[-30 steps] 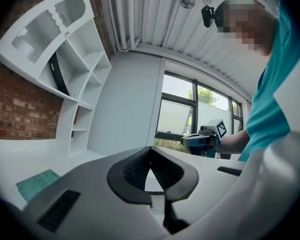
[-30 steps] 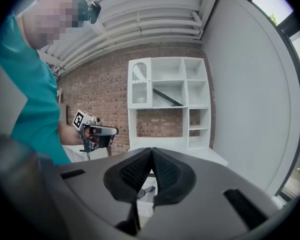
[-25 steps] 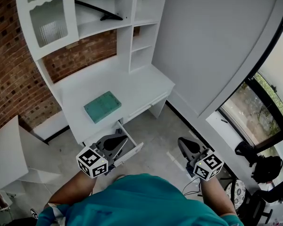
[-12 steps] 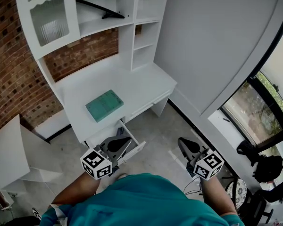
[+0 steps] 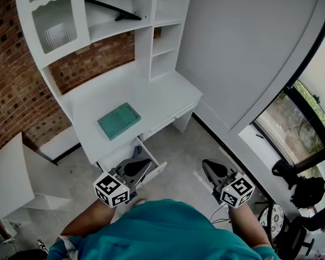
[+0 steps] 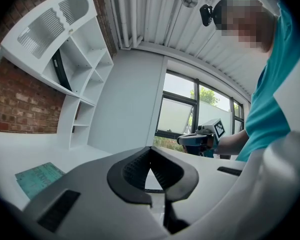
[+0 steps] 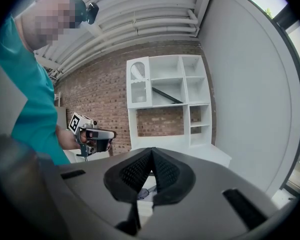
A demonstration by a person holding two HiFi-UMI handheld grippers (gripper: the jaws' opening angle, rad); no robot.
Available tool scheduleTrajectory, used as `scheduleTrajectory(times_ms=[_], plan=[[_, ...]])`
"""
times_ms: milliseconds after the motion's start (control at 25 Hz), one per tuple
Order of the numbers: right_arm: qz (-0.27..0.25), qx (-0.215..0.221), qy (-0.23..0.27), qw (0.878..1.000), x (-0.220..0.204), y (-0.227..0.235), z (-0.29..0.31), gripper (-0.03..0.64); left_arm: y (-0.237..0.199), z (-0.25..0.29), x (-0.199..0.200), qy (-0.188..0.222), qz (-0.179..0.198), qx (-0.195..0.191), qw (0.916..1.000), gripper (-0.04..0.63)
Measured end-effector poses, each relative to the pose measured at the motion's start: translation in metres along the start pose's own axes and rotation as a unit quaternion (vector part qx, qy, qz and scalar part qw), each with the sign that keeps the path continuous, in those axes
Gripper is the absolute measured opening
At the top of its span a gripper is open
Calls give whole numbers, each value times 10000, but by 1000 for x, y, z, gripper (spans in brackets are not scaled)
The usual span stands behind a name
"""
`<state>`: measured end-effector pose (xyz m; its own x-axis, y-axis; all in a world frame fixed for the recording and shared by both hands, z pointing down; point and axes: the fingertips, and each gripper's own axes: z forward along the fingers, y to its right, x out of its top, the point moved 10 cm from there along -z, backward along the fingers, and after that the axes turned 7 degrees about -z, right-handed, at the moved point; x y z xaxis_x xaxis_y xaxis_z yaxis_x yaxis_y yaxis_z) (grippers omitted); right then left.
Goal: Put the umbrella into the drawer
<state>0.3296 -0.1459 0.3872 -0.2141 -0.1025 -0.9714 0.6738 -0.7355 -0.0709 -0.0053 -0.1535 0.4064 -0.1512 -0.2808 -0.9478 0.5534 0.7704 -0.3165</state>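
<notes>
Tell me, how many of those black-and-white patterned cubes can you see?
2. One cube sits on the left gripper, by the open drawer; the other sits on the right gripper, over the floor. None seems hidden.

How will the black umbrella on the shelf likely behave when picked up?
The umbrella looks long, thin and furled, so it is probably light and fairly stiff. It sits slanted in the shelf compartment, so a grip near one end may let it swing.
</notes>
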Motion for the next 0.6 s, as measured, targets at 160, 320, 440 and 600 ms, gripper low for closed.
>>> scheduleTrajectory(times_ms=[160,320,440,600], plan=[[-13,-6,-34,10000,-1,0,0,20,-1,0,0,4,-1,8,10000,15],[-6,-17,-47,10000,-1,1,0,20,0,0,0,4,1,3,10000,15],[-16,3,-49,10000,0,1,0,20,0,1,1,5,-2,2,10000,15],[-19,-2,-67,10000,-1,1,-1,21,1,1,1,10,-7,3,10000,15]])
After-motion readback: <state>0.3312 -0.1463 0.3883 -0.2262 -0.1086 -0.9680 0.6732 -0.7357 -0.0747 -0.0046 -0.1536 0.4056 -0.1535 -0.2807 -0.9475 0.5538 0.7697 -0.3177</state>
